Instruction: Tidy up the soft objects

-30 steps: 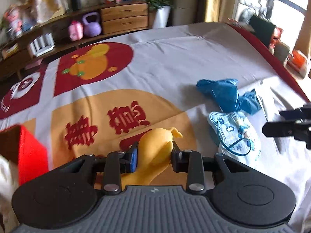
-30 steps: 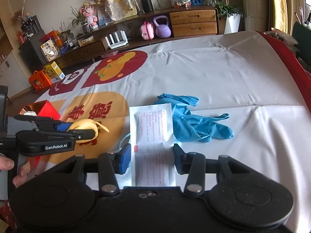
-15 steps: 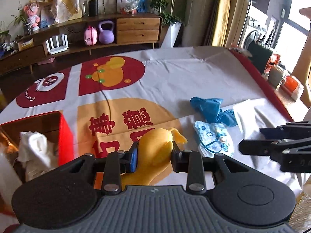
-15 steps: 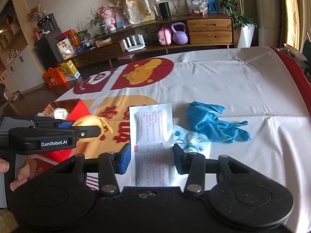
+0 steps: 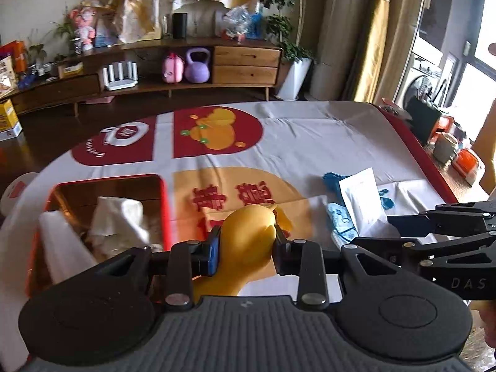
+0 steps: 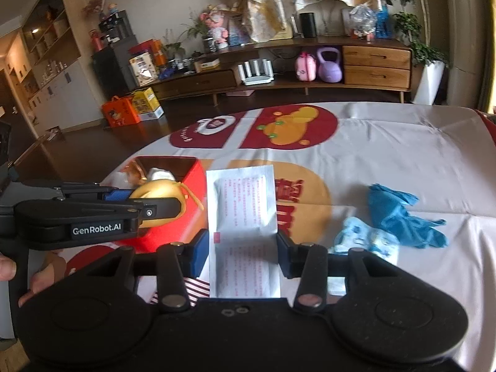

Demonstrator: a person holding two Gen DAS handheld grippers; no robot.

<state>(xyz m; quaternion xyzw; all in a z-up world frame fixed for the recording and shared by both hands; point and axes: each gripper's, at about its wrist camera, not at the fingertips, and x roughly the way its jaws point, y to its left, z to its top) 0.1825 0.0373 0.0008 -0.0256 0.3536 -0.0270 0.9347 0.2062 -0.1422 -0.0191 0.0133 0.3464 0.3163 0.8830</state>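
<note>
My left gripper is shut on a soft yellow toy, held above the printed tablecloth just right of a red box. The box holds white cloths. From the right wrist view the yellow toy sits in front of the red box. My right gripper is shut on a flat white packet with red print; the same packet shows at the right of the left wrist view. A blue glove and a light blue patterned mask lie on the cloth.
The table carries a white cloth with red and orange prints and a red edge at the right. Behind it stands a low wooden sideboard with kettlebells and clutter. A hand holds the left tool.
Both grippers rose and swung left with their loads. The red box came fully into view, and the glove and mask slid to the right of both pictures.
</note>
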